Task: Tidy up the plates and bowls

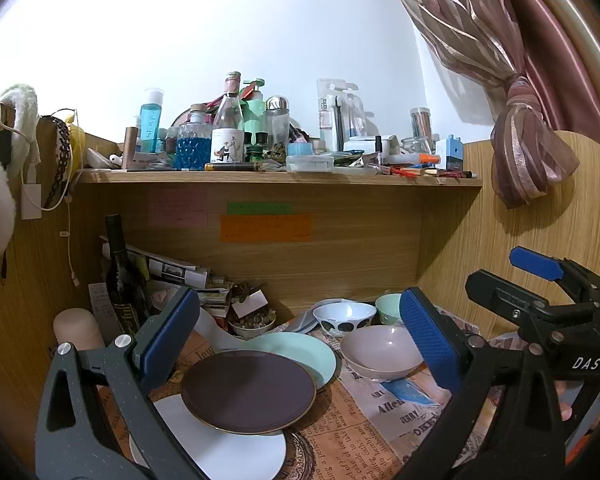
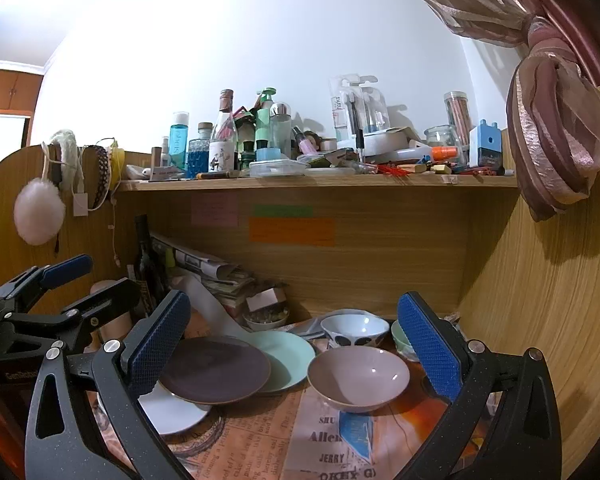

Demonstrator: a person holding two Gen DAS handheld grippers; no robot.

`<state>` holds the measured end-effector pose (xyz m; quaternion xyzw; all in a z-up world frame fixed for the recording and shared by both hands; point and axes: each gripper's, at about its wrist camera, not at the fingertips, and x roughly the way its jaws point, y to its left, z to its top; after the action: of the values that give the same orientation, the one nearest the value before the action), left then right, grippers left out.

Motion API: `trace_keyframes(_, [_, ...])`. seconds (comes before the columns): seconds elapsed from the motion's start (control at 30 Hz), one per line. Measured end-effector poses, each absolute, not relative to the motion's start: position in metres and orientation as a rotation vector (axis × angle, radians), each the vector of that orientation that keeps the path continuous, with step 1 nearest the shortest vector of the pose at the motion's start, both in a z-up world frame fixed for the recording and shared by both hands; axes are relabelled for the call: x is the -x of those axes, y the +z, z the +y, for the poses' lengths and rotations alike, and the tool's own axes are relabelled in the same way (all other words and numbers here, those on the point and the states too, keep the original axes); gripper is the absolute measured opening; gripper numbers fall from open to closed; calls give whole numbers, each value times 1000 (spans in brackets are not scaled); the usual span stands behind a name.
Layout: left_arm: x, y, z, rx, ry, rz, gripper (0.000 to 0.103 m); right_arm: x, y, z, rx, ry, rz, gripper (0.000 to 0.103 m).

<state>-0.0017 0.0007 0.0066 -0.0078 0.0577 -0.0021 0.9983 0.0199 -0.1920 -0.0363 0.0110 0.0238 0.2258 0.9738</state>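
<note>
A dark brown plate (image 1: 248, 392) lies overlapping a white plate (image 1: 220, 448) and a mint green plate (image 1: 304, 350) on the newspaper-covered desk. A pinkish-grey bowl (image 1: 380, 350) sits to the right, with a white bowl with dark dots (image 1: 343, 318) and a mint bowl (image 1: 388, 308) behind it. My left gripper (image 1: 300, 344) is open and empty above the plates. My right gripper (image 2: 296, 344) is open and empty, with the grey bowl (image 2: 358, 376) and the brown plate (image 2: 214, 370) between its fingers. The right gripper also shows in the left wrist view (image 1: 540, 276).
A dark wine bottle (image 1: 122, 272), a beige cup (image 1: 78, 328), stacked papers (image 1: 188, 276) and a small dish of bits (image 1: 252, 322) crowd the back left. A cluttered shelf (image 1: 280, 178) hangs above. Wooden walls close both sides; a curtain (image 1: 520, 152) hangs right.
</note>
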Motion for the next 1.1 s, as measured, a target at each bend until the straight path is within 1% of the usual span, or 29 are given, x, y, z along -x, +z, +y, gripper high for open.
trace_keyframes(1.1, [5,6,-3,11,-9,103,102,-14,-35,-194,-30,451,31,103])
